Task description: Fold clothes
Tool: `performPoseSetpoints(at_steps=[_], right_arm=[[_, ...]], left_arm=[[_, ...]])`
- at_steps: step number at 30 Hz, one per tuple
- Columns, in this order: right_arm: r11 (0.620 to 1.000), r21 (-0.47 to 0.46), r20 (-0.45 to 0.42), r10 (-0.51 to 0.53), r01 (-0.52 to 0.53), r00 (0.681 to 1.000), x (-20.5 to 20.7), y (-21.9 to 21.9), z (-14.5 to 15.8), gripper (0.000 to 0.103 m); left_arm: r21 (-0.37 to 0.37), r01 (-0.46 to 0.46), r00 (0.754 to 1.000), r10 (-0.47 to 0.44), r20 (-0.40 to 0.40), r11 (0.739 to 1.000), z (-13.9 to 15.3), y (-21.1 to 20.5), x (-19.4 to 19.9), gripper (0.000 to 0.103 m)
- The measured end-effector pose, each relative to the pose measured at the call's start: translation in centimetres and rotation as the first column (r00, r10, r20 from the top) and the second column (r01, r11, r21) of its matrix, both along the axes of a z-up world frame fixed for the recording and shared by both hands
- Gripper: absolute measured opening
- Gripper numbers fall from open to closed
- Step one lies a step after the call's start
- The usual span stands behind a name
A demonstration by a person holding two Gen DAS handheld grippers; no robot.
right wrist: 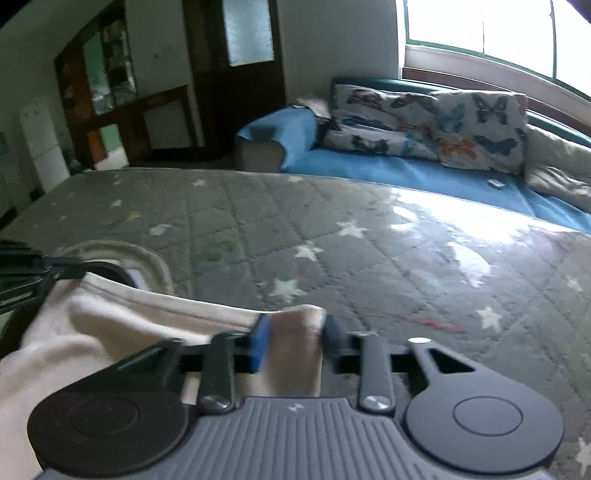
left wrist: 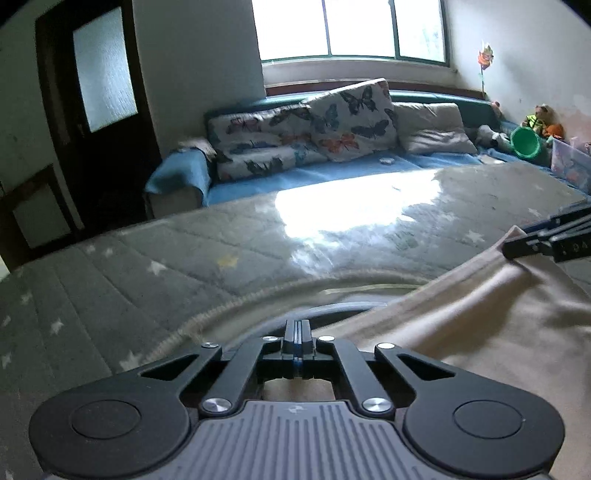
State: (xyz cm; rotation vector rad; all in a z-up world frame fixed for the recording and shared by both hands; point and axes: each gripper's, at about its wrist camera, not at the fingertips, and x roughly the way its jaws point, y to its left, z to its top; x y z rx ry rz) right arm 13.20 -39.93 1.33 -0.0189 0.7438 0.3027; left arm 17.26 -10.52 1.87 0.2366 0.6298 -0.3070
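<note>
- So, nearest first: the right gripper (right wrist: 293,341) has a bunched corner of the cream garment (right wrist: 122,317) sitting between its blue pads. Looks pinched, with a thick wad keeping the jaws a little apart.
- The left gripper (left wrist: 297,341) is clamped fully together at the garment's other edge. I can't tell if any fabric is actually caught in there.
- My guess: both top corners are being held so the cloth stretches flat for a fold.
- The garment is soft, matte, jersey-looking stuff, with a hemmed edge and loose wrinkles, draped low over the quilted mat (right wrist: 369,236).
- That mat is grey, diamond-stitched, dotted with white stars and shiny where daylight hits it.
- Beyond it there's a sofa (left wrist: 332,173) under a blue cover.
- Furthest back, plump butterfly-print cushions (left wrist: 347,118) sit below the window (left wrist: 351,29).
</note>
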Motion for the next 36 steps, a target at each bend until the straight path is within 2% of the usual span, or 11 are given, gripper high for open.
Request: performPoseSetpoints(at_steps=[6,8,11,14,15,18,21,25,30,34,36], right_arm=[[0.998,-0.007,0.068,-0.062,0.062,0.996,0.4,-0.6,0.9,0.010],[0.999,-0.014,0.031,-0.045,0.045,0.999,0.8,-0.8,0.6,0.017],[0.996,-0.069,0.078,-0.052,0.058,0.996,0.2,-0.7,0.9,0.022],[0.997,-0.070,0.111,-0.035,0.043,0.993,-0.7,-0.3,1.5,0.022],[0.998,-0.068,0.116,-0.006,0.014,0.993,-1.0,0.1,1.7,0.022],[0.993,-0.078,0.102,0.094,-0.086,0.990,-1.6,2.2,1.8,0.022],[0.982,-0.091,0.062,0.170,-0.164,0.984,-1.6,4.5,1.2,0.022],[0.970,-0.120,0.032,0.216,-0.211,0.976,-1.1,7.1,0.3,0.022],[0.976,-0.118,0.033,0.188,-0.183,0.982,0.4,8.5,-0.1,0.023],[0.977,-0.135,0.042,0.169,-0.162,0.985,1.4,8.9,-0.2,0.036],[0.980,-0.122,0.040,0.163,-0.157,0.986,1.8,8.9,-0.1,0.034]], left_arm=[[-0.025,-0.042,0.999,0.042,0.020,0.999,0.5,0.7,0.7,0.000],[-0.053,-0.026,1.000,0.025,-0.007,0.998,0.5,1.0,0.7,0.000],[-0.095,-0.003,0.999,-0.002,-0.046,0.996,0.6,1.4,0.7,0.004],[-0.098,0.024,0.996,-0.032,-0.080,0.995,0.4,1.1,0.6,0.031],[-0.086,0.028,0.996,-0.035,-0.080,0.996,0.2,0.7,0.5,0.032],[-0.057,0.049,0.996,-0.053,-0.077,0.997,-0.4,-0.3,0.7,0.029],[0.005,0.067,0.997,-0.067,-0.033,0.998,-0.5,-1.3,0.7,0.004],[0.090,0.002,0.998,-0.007,0.062,0.996,-0.5,-2.0,1.2,0.000],[0.000,0.008,1.000,-0.008,0.019,1.000,0.0,-0.8,1.3,0.001],[-0.053,0.115,0.993,-0.116,-0.011,0.992,0.8,-1.3,-1.1,0.003],[-0.072,0.190,0.981,-0.193,-0.026,0.979,1.3,-1.9,-2.9,0.004]])
